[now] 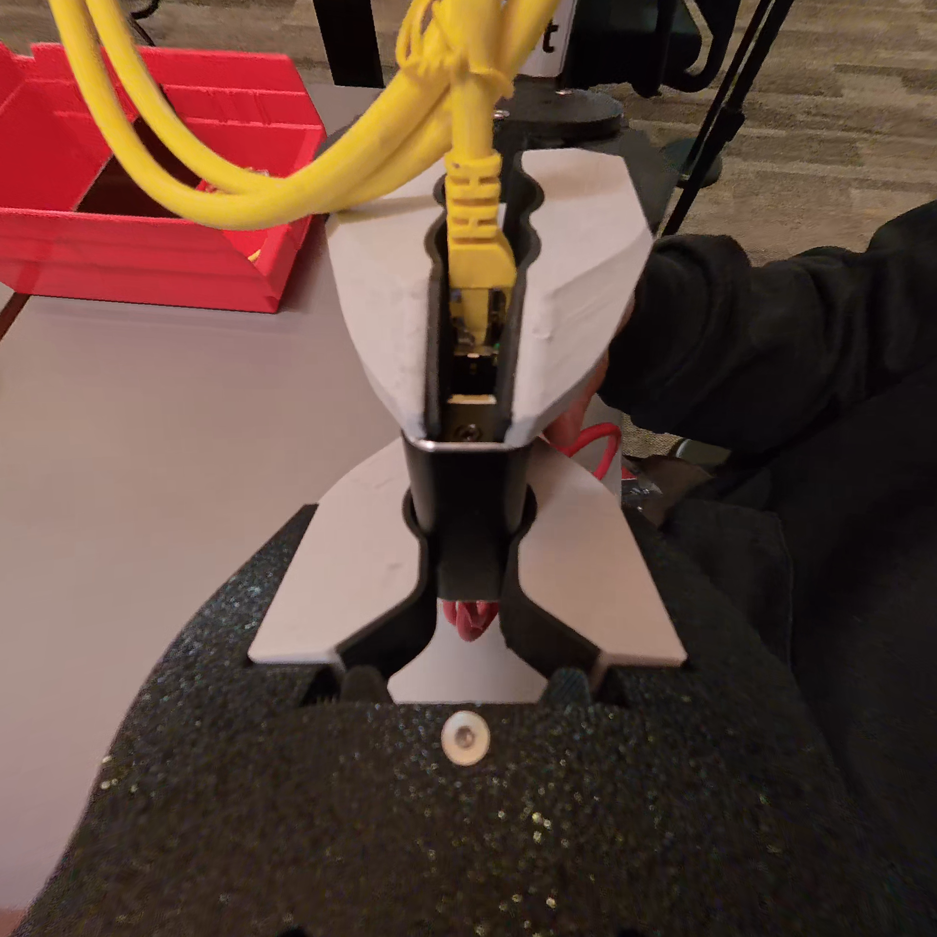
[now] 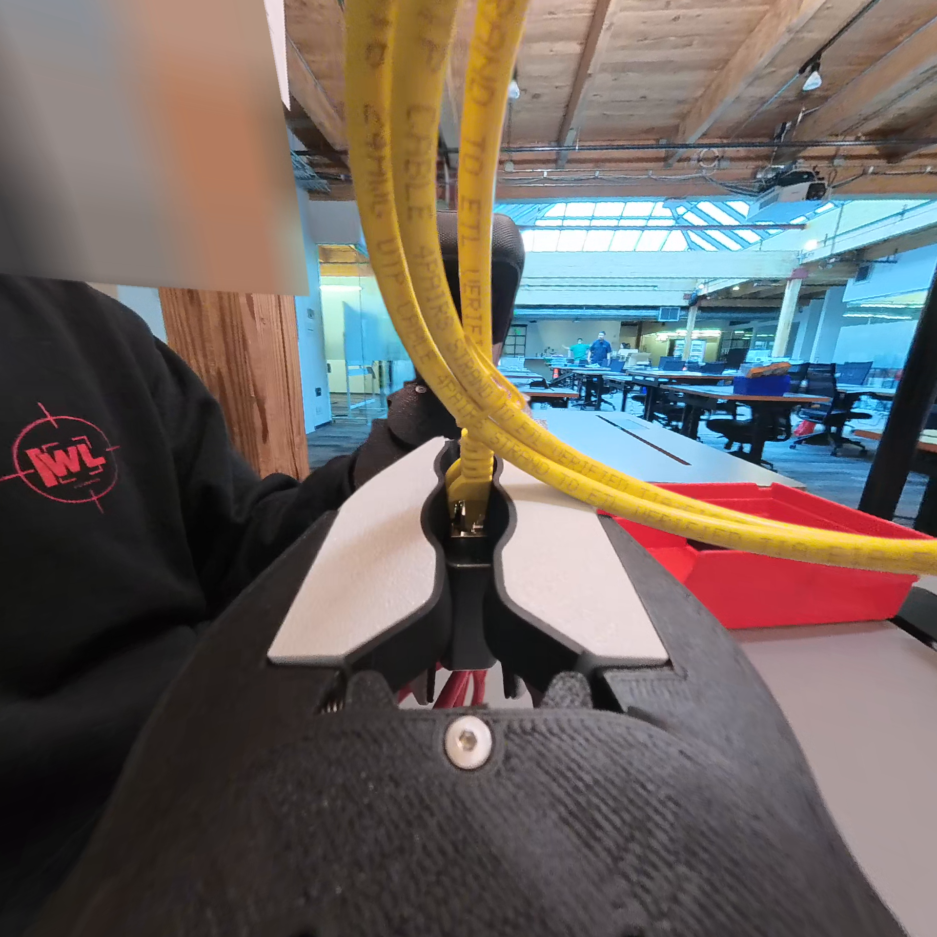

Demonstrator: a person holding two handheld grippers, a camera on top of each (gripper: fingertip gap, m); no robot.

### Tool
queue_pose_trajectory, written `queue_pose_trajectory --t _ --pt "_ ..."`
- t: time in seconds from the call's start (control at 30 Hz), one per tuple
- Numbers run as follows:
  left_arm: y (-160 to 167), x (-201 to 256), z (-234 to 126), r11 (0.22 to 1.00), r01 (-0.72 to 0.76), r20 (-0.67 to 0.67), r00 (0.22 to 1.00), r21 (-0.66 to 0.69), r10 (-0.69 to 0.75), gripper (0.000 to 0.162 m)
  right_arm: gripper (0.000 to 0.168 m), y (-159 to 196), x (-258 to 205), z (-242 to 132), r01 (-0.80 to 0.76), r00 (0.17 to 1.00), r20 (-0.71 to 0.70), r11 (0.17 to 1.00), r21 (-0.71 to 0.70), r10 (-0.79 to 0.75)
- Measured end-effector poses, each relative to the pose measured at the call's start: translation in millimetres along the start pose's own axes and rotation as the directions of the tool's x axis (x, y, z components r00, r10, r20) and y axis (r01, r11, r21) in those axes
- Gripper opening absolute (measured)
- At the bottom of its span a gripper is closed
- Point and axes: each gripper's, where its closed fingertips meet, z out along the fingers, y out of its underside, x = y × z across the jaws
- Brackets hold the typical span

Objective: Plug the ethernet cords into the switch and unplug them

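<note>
Yellow ethernet cord (image 1: 474, 223) plug sits clamped by the right gripper (image 2: 471, 512), left gripper (image 1: 469, 512) pinching the black switch (image 1: 469, 487), red bin (image 1: 152, 177) far left.

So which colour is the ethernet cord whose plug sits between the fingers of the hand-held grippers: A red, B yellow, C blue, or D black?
B: the plug pinched between the left hand-held gripper fingers is yellow, and the yellow ethernet cord runs up from it; the right hand-held gripper view shows the same yellow plug.
</note>
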Motion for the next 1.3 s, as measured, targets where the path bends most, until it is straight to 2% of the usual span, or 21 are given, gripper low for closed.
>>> queue_pose_trajectory --t 0.23,0.33,0.47,0.6,0.8,0.9,0.93,1.03,1.07,1.17,1.2,1.3 --pt "0.5 -2.7 8.3 0.999 0.029 -0.036 0.999 0.045 -0.027 0.028 0.011 6.0 7.4 -4.5 -0.01 0.999 -0.031 0.999 -0.049 0.008" --pt "-0.4 1.8 11.0 0.99 0.101 -0.143 0.986 0.101 -0.086 0.028 0.011 9.8 11.4 -4.8 -0.024 0.998 -0.056 0.997 -0.077 0.019" --pt "2.9 -1.1 12.6 0.99 0.09 -0.119 0.99 0.107 -0.077 0.028 0.011 14.4 13.1 -4.8 -0.026 0.998 -0.056 0.995 -0.099 0.02" --pt "3.9 -1.5 16.1 0.981 0.133 -0.18 0.978 0.139 -0.107 0.027 0.01 19.3 18.2 -6.2 -0.044 0.996 -0.086 0.991 -0.126 0.034" --pt "5.9 -5.9 15.8 0.988 0.066 -0.066 0.996 0.138 -0.057 0.028 0.011 19.5 15.5 -5.4 -0.052 0.997 -0.057 0.991 -0.124 0.046" --pt "5.9 -2.0 14.3 0.979 0.137 -0.145 0.983 0.154 -0.114 0.028 0.011 20.8 18.3 -3.8 -0.058 0.996 -0.081 0.99 -0.13 0.047" --pt "7.0 -1.4 13.7 0.98 0.142 -0.149 0.981 0.139 -0.121 0.028 0.011 21.6 19.0 -3.2 -0.067 0.995 -0.08 0.99 -0.125 0.058" --pt "7.2 -2.8 13.5 0.975 0.183 -0.15 0.975 0.123 -0.164 0.028 0.01 19.2 19.7 -3.3 -0.22 0.975 -0.03 0.972 -0.084 0.219" --pt "8.5 -5.1 14.1 0.971 0.205 -0.154 0.971 0.126 -0.185 0.028 0.014 20.4 20.5 -4.1 -0.232 0.973 -0.029 0.97 -0.072 0.231" --pt "19.9 -32.0 12.8 0.963 0.233 -0.031 0.973 0.136 -0.231 0.027 0.096 24.6 13.2 -5.7 -0.285 0.956 0.057 0.958 -0.041 0.287" --pt "24.0 -39.5 10.8 0.957 0.256 -0.017 0.967 0.136 -0.256 0.027 0.106 27.7 17.3 -7.6 -0.303 0.951 0.053 0.953 -0.028 0.304" --pt "28.4 -64.9 0.8 0.916 0.341 0.023 0.935 0.21 -0.353 0.027 0.106 36.7 49.9 -19.1 -0.451 0.89 -0.04 0.89 0.065 0.454"
